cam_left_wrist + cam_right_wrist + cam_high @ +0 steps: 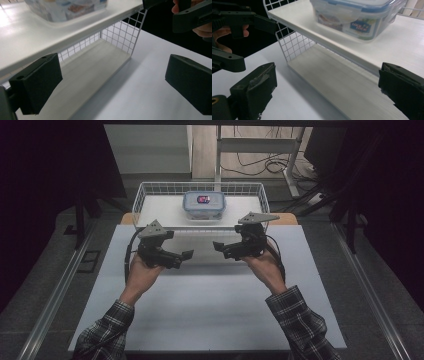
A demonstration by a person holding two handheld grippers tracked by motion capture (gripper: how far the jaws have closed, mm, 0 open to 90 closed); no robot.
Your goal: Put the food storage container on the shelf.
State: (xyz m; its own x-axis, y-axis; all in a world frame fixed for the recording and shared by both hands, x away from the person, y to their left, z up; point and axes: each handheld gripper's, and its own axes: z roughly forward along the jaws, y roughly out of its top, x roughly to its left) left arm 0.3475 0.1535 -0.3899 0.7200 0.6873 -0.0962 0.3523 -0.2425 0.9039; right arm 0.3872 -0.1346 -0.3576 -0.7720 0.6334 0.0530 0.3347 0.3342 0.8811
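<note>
White table [210, 310], basket [150, 190] holding lidded box [204, 205]

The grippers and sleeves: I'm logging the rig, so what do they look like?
Both the left gripper and the right gripper are black, with blocky jaws, a grey three-cornered plate on top and a black cable trailing back. The sleeves are dark plaid with pale lines.
</note>
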